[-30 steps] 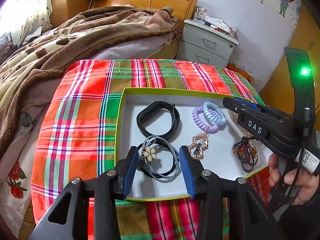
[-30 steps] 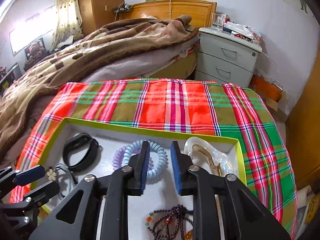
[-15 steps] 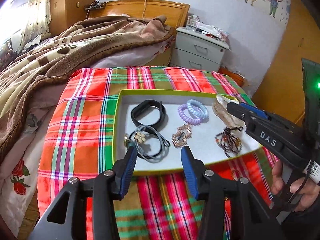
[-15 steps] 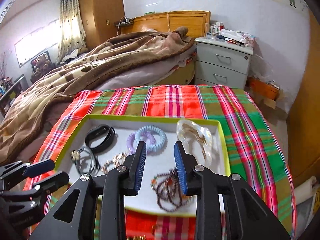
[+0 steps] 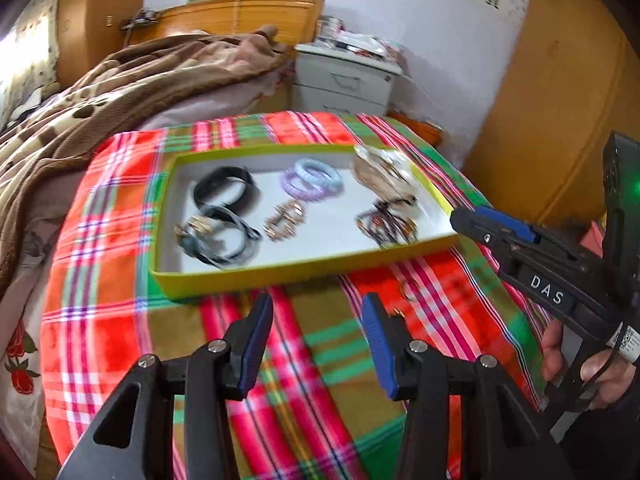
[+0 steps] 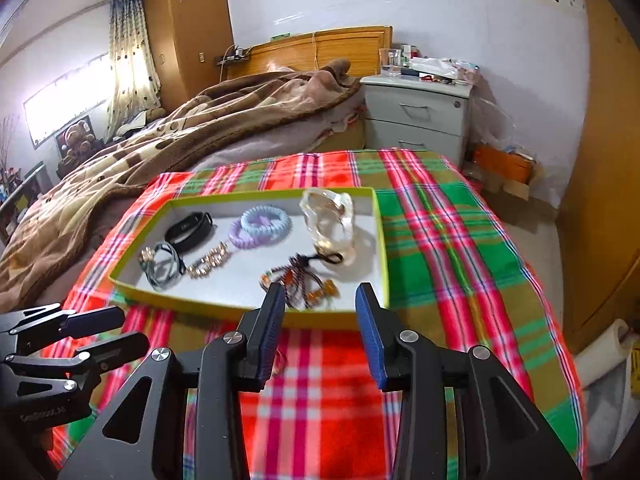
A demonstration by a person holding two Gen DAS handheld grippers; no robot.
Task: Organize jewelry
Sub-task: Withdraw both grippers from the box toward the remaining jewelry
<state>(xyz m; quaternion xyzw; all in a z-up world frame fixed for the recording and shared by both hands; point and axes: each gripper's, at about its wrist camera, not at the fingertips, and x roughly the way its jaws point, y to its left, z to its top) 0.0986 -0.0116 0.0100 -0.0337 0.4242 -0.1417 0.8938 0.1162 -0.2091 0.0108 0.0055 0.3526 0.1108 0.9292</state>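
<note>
Both claws were hanging over the plaid cloth (image 6: 440,240) on the near side of the tray (image 6: 248,306), neither touching a thing. The left claw (image 5: 318,338) was spread wide with nothing between its blue pads, and the right claw (image 6: 320,330) was about as wide and just as empty.

Everything else sat in the tray: black band (image 6: 190,230) and grey hair ties (image 6: 162,266) on the left, gold bracelet (image 6: 208,264) in the middle, purple and blue coil ties (image 6: 260,226) further back, beaded bracelet (image 6: 304,278) near the front wall, clear bag (image 6: 330,220) on the right.

There also looked to be a small gold piece (image 5: 406,290) loose on the cloth just outside the tray, too blurry to name. If that's next, I'd come straight down on it, pinch low without grabbing fabric, then lift clear of the tray wall before dropping it in.
</note>
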